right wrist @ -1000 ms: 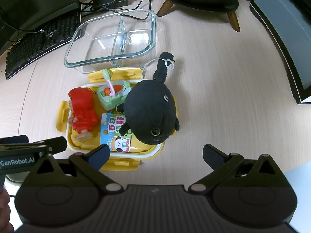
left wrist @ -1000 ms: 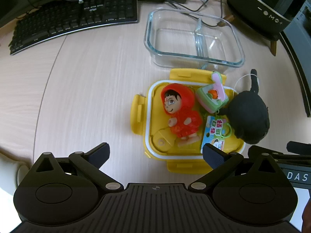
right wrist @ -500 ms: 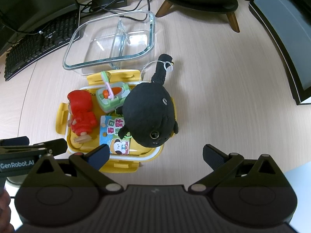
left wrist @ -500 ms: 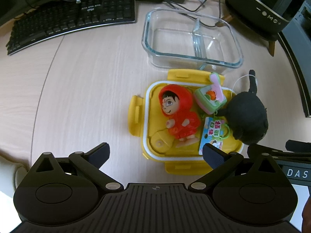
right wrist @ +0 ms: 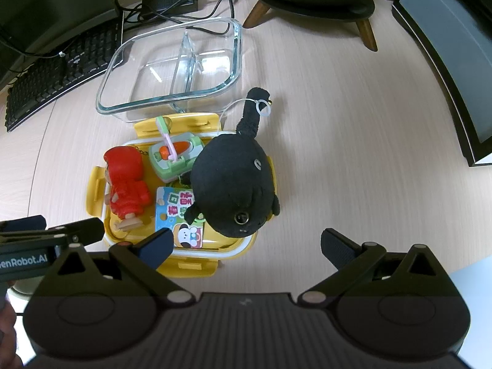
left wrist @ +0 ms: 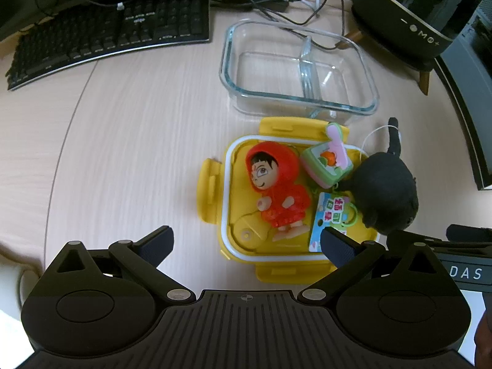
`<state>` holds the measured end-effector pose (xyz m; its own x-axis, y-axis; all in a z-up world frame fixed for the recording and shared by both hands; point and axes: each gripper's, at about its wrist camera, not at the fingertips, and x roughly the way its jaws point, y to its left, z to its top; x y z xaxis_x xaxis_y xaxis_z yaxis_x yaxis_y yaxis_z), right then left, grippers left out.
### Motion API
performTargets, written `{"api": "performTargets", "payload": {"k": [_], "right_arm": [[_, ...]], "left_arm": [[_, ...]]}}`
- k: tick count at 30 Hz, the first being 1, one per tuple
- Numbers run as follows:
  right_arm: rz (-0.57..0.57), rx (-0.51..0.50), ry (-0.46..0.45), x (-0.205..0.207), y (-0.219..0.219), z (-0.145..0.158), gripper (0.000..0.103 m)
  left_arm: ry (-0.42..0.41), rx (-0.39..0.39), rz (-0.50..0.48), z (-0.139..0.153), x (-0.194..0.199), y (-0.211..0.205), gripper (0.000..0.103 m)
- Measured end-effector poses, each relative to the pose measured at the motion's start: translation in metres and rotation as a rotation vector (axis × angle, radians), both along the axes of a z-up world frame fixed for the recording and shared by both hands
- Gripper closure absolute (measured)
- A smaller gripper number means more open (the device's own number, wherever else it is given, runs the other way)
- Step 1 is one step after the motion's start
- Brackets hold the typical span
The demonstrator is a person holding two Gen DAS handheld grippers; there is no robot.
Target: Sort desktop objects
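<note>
Both grippers, left [left wrist: 246, 240] and right [right wrist: 246, 240], hang spread and empty. Four toys crowd the yellow lid [left wrist: 212, 190]; the glass box [left wrist: 298, 70] holds nothing, fitting either stage.

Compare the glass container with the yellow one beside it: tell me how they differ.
The glass container is clear, split by a divider into two compartments, and holds nothing. The yellow container is opaque with side latch flaps, and holds a red-hooded doll, a green carrot charm, a printed card and a black plush. Both are rounded rectangles, lidless, on the wooden desk.
</note>
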<state>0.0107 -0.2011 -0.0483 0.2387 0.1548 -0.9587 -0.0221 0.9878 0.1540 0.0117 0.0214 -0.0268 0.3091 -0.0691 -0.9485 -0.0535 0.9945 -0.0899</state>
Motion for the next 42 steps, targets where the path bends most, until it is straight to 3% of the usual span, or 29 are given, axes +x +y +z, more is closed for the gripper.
{"api": "performTargets", "payload": {"k": [28,34,42], "right_arm": [[-0.005,0.003,0.007,0.004,-0.001,-0.005,0.0],[0.018,0.0,-0.133,-0.003,-0.006,0.003,0.0],[0.05,-0.003,-0.321,-0.013,-0.013,0.013,0.001]], "left_arm": [[0.009,-0.007,-0.011,-0.004,0.005,0.0,0.0],[0.011,-0.036,-0.008,-0.006,0.005,0.001,0.0],[-0.02,-0.192,-0.002,-0.023,0.012,0.012,0.0]]}}
